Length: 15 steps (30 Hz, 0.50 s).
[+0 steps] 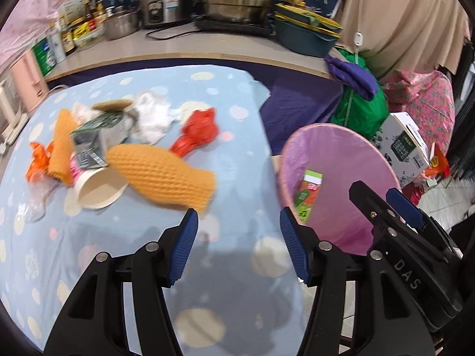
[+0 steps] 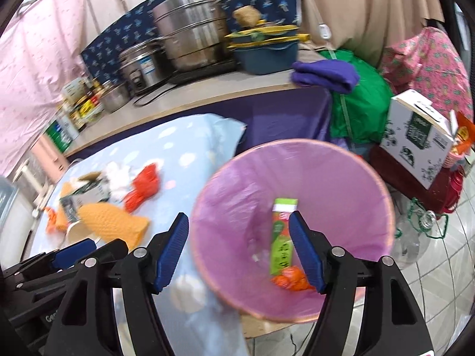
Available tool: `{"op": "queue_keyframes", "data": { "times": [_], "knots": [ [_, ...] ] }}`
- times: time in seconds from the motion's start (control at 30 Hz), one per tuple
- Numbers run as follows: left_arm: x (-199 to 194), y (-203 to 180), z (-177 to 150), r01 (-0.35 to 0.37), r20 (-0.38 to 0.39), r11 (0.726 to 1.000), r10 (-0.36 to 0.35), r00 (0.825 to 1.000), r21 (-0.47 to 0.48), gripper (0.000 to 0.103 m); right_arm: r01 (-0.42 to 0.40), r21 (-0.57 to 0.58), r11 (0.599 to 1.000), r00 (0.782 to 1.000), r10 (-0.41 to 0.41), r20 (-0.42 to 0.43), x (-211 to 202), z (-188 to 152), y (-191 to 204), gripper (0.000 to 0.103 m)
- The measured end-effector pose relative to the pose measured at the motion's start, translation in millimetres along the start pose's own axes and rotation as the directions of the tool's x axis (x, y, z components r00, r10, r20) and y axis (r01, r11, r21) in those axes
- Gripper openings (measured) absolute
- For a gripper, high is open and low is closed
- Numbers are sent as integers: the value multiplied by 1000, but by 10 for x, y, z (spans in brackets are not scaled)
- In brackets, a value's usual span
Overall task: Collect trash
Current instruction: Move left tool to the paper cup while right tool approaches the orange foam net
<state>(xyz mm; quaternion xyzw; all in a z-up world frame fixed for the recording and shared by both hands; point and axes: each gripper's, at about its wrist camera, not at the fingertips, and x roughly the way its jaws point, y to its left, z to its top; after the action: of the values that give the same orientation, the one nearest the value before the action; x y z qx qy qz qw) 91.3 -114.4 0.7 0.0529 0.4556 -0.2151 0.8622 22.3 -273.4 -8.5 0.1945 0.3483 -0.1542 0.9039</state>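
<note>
Trash lies piled on the blue dotted cloth [image 1: 225,95]: a big orange foam net sleeve [image 1: 160,172], a paper cup [image 1: 98,190] on its side, a green-grey carton [image 1: 92,142], white crumpled tissue [image 1: 151,118], a red plastic bag [image 1: 199,133] and an orange wrapper [image 1: 37,160]. The pink-lined bin [image 2: 311,178] stands right of the table and holds a green juice carton [image 2: 282,237] and an orange scrap [image 2: 292,280]. My left gripper [image 1: 237,243] is open and empty over the cloth, near the foam sleeve. My right gripper [image 2: 240,246] is open and empty above the bin.
A counter [image 1: 207,50] behind the table carries pots, a rice cooker, jars and a blue basin. Right of the bin are a green bag [image 2: 356,112], a printed cardboard box [image 2: 415,142] and an empty plastic bottle [image 2: 412,240] on the tiled floor.
</note>
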Motion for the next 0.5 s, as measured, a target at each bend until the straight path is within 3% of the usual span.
{"op": "queue_keyframes", "data": {
  "times": [0.2,0.5],
  "knots": [
    [-110,552,-117,-95,1,990,95,995,-104,60,-65,-77,995,997,61,-46,99,-123,410,71],
    [-126,1307,-250,-213,-30,946,212,977,-244,67,-163,-174,971,982,143,-126,397,-177,951,76]
  ]
}}
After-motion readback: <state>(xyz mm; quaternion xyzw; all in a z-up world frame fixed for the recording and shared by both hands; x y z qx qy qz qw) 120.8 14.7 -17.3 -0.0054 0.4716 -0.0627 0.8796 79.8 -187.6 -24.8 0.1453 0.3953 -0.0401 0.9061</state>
